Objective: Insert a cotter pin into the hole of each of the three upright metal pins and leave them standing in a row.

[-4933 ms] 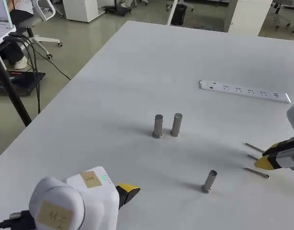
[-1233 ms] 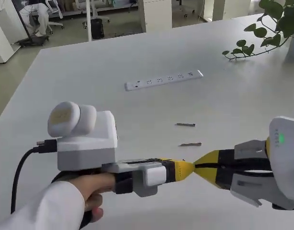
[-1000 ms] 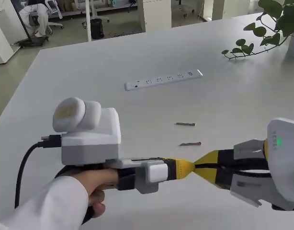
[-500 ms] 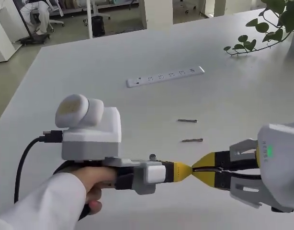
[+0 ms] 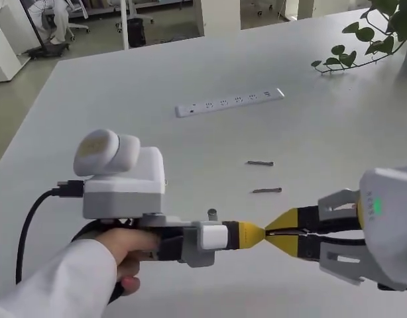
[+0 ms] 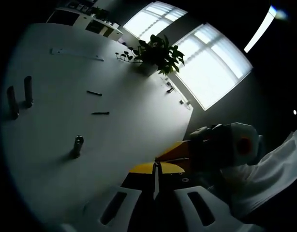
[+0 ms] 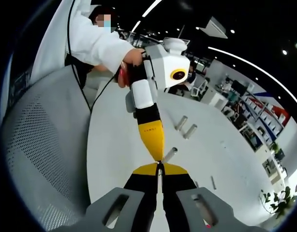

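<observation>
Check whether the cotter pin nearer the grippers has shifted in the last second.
No. The nearer cotter pin keeps its place relative to the power strip and the farther cotter pin; the camera shifted.

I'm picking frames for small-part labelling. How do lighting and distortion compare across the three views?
Head view: even soft light, faint shadows, the two cotter pins on the table small but crisp. Left gripper view: dim overall, windows blown out, table edge curved by the fisheye. Right gripper view: brighter, strongly bowed, ceiling lights stretched into arcs.
</observation>
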### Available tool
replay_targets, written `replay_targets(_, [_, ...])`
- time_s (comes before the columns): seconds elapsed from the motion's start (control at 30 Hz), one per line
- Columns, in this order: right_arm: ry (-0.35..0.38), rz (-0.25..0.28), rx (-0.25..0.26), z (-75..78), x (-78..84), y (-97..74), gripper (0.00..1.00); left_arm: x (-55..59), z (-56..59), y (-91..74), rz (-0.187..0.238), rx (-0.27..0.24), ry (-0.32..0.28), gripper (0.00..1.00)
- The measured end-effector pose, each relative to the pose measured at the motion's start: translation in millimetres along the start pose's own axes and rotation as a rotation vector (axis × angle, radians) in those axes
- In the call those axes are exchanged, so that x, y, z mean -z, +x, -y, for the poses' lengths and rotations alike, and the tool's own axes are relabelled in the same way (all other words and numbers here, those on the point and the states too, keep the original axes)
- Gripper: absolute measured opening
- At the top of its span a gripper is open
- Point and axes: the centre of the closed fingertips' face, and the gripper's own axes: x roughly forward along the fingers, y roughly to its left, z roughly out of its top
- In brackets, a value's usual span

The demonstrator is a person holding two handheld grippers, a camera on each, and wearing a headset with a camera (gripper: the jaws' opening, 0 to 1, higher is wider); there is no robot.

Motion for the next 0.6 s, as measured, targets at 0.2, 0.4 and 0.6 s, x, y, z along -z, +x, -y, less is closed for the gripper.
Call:
replay_targets(0.2, [-0.007,0.006,-0.004,0.1,-0.8,0.4,0.00,0.0,0.5,-0.6,0.005,0.002,-0.002,0.00])
replay_targets(0.4, [-0.009,0.004,-0.013,-2.6,0.2,1.6,0.00,2.8,-0.8,-0.3,0.002,0.002,-0.014,0.00])
replay_targets(0.6, [0.017,0.015,-0.021,-3.9,0.0,1.3,0.00,4.7,-1.3,-0.2,-0.003,0.001,-0.002,0.00])
